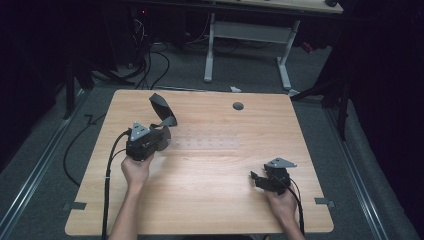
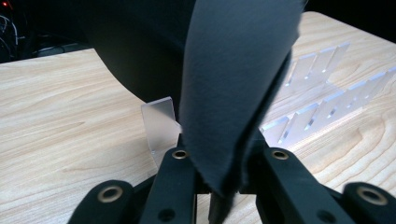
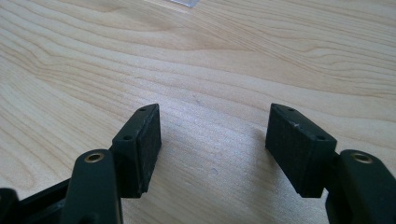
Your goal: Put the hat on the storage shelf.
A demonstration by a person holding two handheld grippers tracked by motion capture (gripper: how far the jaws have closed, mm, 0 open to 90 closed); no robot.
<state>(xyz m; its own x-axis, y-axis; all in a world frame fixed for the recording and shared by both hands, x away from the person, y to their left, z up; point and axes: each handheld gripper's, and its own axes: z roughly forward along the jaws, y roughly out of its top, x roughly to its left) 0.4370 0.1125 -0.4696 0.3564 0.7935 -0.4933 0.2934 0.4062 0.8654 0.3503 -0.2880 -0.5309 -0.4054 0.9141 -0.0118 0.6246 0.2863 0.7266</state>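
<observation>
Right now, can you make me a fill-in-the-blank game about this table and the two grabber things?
1. The left gripper pinches a piece of dark ____.
2. The right gripper has its jaws ____, with nothing between them.
3. The clear plastic rack stands on a table made of ____.
4. The small round hole sits near the table's ____ edge.

Missing words: cloth; open; wood; far
</observation>
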